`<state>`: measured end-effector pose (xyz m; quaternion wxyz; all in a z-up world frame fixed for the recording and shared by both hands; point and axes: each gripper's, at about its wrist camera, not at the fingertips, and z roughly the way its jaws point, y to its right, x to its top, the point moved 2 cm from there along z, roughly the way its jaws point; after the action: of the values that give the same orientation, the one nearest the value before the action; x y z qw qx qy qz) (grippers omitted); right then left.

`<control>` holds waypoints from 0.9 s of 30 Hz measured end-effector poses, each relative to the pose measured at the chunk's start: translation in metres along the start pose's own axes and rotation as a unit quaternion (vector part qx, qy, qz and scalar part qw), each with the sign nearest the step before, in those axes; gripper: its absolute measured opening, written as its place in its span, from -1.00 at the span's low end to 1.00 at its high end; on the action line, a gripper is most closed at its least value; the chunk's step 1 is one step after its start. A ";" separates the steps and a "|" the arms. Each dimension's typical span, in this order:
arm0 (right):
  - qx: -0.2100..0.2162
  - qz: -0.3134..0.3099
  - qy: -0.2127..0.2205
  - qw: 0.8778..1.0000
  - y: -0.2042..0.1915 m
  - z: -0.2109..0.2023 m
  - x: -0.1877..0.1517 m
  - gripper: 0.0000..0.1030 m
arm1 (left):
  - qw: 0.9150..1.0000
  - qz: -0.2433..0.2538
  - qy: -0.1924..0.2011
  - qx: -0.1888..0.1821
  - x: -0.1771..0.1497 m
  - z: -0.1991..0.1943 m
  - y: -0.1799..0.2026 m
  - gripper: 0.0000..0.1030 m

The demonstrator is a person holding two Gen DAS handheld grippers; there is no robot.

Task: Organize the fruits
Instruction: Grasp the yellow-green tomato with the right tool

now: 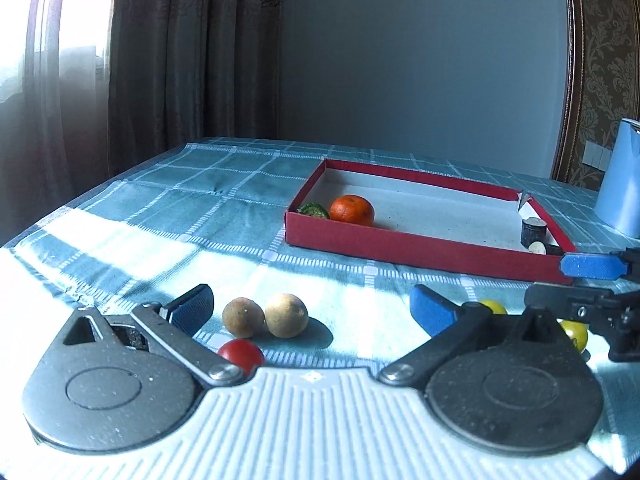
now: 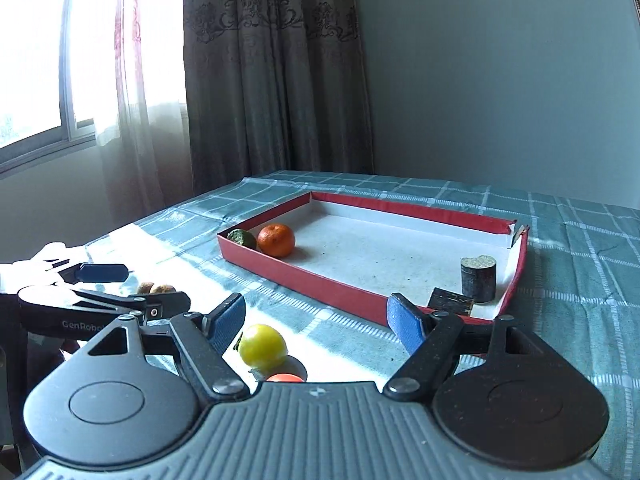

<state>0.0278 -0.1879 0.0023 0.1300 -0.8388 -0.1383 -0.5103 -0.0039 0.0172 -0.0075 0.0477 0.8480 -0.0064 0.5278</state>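
Observation:
A red tray (image 1: 400, 246) (image 2: 296, 274) lies on the checked tablecloth. In it are an orange (image 1: 352, 209) (image 2: 276, 239), a green fruit (image 1: 314, 210) (image 2: 242, 238) and dark cut pieces (image 1: 533, 230) (image 2: 477, 278) at its right end. My left gripper (image 1: 312, 308) is open above the cloth, with two brown fruits (image 1: 265, 316) (image 2: 156, 289) between its fingers and a red tomato (image 1: 241, 354) close to its base. My right gripper (image 2: 316, 320) is open around a yellow fruit (image 2: 263, 347); an orange-red fruit (image 2: 284, 378) peeks at its base. Two yellow fruits (image 1: 574, 333) show in the left wrist view.
A light blue jug (image 1: 620, 184) stands at the table's right side behind the tray. Curtains and a window are at the left, a grey wall behind. The table's left edge (image 1: 80, 200) drops off near the curtains.

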 end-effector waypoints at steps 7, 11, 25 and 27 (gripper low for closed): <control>0.005 -0.034 -0.044 0.998 -0.027 0.026 -0.008 0.33 | 0.999 -0.048 0.009 -0.001 0.003 -0.003 -0.019 1.00; 0.008 -0.019 -0.072 0.997 -0.022 0.035 -0.011 -0.09 | 0.999 -0.049 0.007 -0.003 0.003 -0.004 -0.019 1.00; 0.001 -0.004 -0.033 0.999 -0.015 0.022 -0.003 -0.36 | 1.000 -0.027 0.000 -0.015 0.002 -0.001 -0.010 1.00; -0.011 0.007 -0.007 1.000 -0.006 0.012 0.003 -0.36 | 1.000 -0.018 -0.003 -0.021 0.002 0.000 -0.007 1.00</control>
<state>0.0364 -0.1780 0.0003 0.1234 -0.8447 -0.1275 -0.5049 -0.0025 0.0247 -0.0061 0.0751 0.8486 -0.0019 0.5237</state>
